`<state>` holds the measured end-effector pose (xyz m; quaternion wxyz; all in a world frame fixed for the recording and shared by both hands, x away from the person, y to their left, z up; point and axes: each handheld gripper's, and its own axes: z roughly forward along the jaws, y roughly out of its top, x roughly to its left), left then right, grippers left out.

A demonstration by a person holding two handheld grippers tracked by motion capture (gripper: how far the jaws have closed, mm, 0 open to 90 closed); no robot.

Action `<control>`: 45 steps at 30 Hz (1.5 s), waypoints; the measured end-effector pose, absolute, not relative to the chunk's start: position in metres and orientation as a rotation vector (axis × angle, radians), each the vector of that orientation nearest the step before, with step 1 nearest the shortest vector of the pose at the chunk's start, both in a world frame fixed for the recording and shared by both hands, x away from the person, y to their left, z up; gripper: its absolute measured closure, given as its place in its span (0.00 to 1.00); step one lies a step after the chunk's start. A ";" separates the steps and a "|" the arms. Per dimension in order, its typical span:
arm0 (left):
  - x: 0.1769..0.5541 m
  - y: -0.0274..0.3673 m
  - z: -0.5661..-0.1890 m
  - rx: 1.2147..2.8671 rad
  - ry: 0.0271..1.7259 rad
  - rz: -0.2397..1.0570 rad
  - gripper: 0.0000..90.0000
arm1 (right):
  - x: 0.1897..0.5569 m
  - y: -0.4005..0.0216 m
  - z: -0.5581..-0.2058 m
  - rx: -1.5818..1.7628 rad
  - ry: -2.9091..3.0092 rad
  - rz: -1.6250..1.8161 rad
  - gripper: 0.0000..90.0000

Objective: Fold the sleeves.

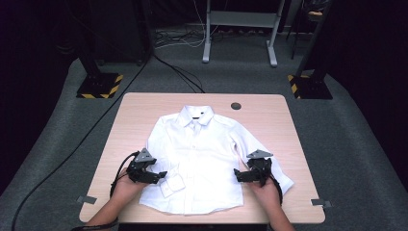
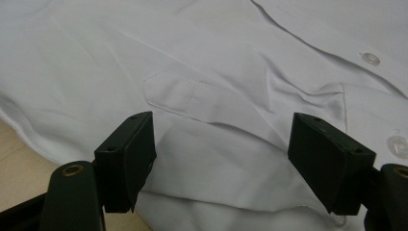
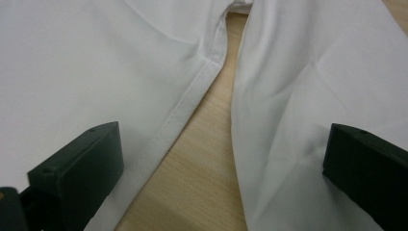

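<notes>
Shirt flat on table, folding barely begun

Shirt (image 1: 199,154) lies face up, buttoned, in the middle of the table (image 1: 269,108), collar toward the far edge. Its one sleeve (image 1: 166,180) is already brought across the front, cuff resting on the lower body; the other sleeve (image 1: 262,159) lies out along the side, a strip of bare wood showing between it and the body seam in the right gripper view.

Left gripper (image 1: 161,175) sits low at the folded cuff. Jaws stand wide apart, cloth beneath them, nothing pinched. Right gripper (image 1: 238,174) hovers at the side seam, jaws likewise spread wide, one over the body and one over the sleeve, gripping nothing.

Judgement: early stage. One sleeve in; second sleeve, both side folds and the bottom-to-collar fold look to remain. Body cloth lies fairly smooth, minor creases near the placket.
</notes>
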<state>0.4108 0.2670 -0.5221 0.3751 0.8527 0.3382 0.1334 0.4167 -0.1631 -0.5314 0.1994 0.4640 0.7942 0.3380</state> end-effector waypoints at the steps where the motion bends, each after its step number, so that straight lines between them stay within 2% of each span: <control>1: 0.410 0.266 -0.523 2.187 0.865 0.343 0.28 | 0.417 -0.163 -0.531 1.297 2.221 0.945 0.00; 16: 0.405 0.265 -0.529 2.180 0.844 0.387 0.26 | 0.418 -0.164 -0.530 1.288 2.246 0.942 0.01; 19: 0.404 0.264 -0.530 2.171 0.848 0.390 0.26 | 0.418 -0.167 -0.527 1.293 2.250 0.945 0.10; 21: 0.404 0.264 -0.530 2.171 0.852 0.391 0.26 | 0.417 -0.170 -0.525 1.305 2.244 0.965 0.19; 25: 0.402 0.263 -0.529 2.177 0.858 0.393 0.26 | 0.416 -0.176 -0.523 1.317 2.239 0.988 0.26; 35: 0.396 0.261 -0.528 2.187 0.864 0.388 0.26 | 0.412 -0.190 -0.510 1.308 2.184 1.016 0.30; 45: 0.395 0.263 -0.526 2.191 0.841 0.409 0.26 | 0.409 -0.221 -0.508 1.383 2.135 1.026 0.48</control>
